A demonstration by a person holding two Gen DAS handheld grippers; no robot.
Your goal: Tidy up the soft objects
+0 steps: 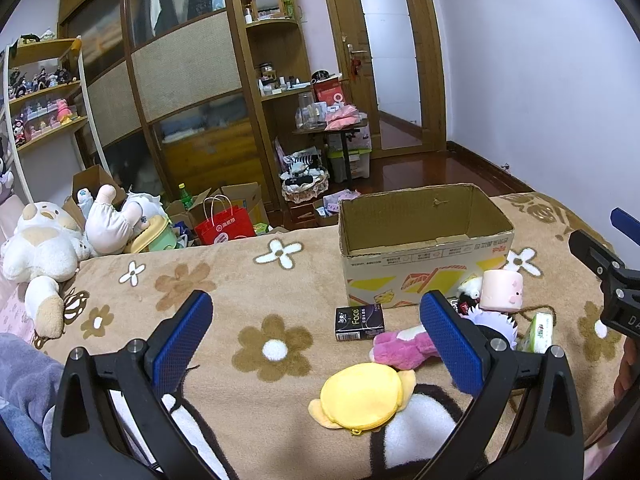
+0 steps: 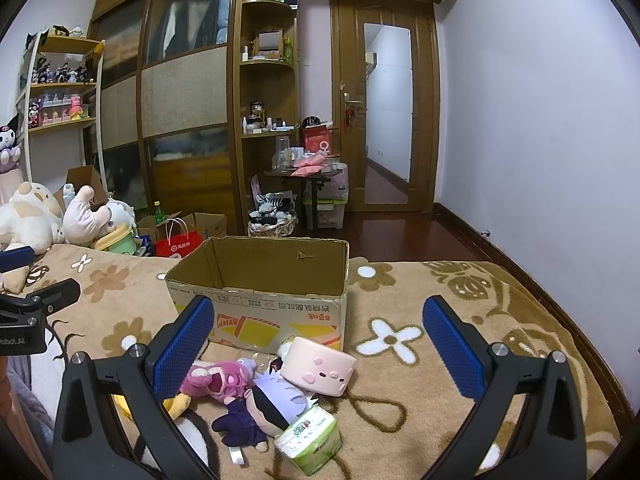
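A flowered blanket [image 1: 224, 304] spreads under both grippers, and ahead of them stands an open cardboard box [image 2: 260, 276], which looks empty so far. The sorting seems to be at its start: nothing is picked up yet.

The right gripper [image 2: 320, 340] hangs with its jaws spread wide and empty. Just below and between them lies the pile: a pink block toy [image 2: 320, 368], a pink plush [image 2: 218, 380], a small doll in dark clothes [image 2: 260, 408] and a green tissue pack [image 2: 310, 438].

The left gripper [image 1: 316, 336] is also wide open and empty, with a yellow pouch [image 1: 362, 396] just below it and a black tissue pack [image 1: 359, 322] between its jaws, further ahead.

Next, I judge, one gripper should drop onto a single soft item, close gently, and carry it forward over the box rim.
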